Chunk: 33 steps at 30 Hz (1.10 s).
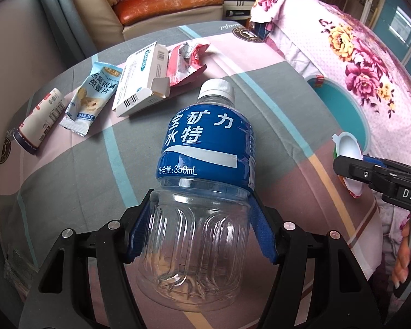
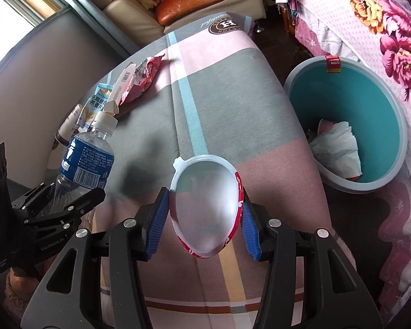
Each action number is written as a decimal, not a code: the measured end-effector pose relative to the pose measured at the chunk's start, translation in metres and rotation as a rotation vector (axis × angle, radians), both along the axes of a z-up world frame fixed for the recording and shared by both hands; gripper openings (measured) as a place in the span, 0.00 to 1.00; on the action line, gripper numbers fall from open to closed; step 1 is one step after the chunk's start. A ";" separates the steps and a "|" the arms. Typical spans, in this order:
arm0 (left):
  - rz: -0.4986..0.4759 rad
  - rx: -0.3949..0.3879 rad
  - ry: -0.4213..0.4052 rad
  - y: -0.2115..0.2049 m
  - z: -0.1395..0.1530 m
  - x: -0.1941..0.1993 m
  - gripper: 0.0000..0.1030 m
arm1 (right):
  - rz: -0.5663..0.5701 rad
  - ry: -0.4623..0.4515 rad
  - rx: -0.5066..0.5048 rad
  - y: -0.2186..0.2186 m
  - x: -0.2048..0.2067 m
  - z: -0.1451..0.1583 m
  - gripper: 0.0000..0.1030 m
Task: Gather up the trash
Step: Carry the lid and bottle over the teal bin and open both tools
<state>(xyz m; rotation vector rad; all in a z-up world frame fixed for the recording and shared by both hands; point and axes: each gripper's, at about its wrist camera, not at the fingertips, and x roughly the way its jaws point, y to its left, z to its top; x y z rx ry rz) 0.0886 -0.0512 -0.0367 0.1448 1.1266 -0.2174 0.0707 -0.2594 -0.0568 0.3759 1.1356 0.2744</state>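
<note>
The empty water bottle [image 1: 202, 181] is sitting clenched in the left gripper [image 1: 202, 216], the blue pads pressing its clear ribbed lower body just under the label; it is looking light, thin-walled and smooth, so I judge it is likely to buckle or slip under a hard squeeze, and the ribbed section is giving the surest hold. The small plastic cup [image 2: 207, 211] is sitting pinched in the right gripper [image 2: 202, 219], its mouth facing the camera and its rim squeezed into an oval; it is plainly soft and featherlight, best held across the walls as now. Both are hanging above the cloth-covered counter [image 2: 211, 82]; the teal bin [image 2: 345, 101] is standing beside the counter, already holding crumpled tissue. Further off, a flattened carton [image 1: 139, 79], a red wrapper [image 1: 186, 60], a blue sachet [image 1: 91, 96] and a paper cup [image 1: 39, 120] are lying on the cloth.
</note>
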 end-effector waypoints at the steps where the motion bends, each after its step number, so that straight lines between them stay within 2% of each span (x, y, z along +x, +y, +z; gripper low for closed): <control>1: -0.005 -0.001 -0.002 -0.005 0.001 0.001 0.65 | -0.009 -0.003 0.006 -0.005 -0.001 0.000 0.46; 6: -0.035 -0.010 -0.019 -0.033 0.008 0.005 0.65 | -0.049 -0.013 0.042 -0.026 -0.002 -0.001 0.46; 17: -0.129 0.022 -0.015 -0.098 0.010 0.018 0.65 | -0.156 -0.053 0.075 -0.084 -0.007 0.000 0.46; 33: -0.314 0.088 -0.003 -0.199 0.007 0.041 0.65 | -0.406 -0.096 0.091 -0.201 -0.020 0.003 0.46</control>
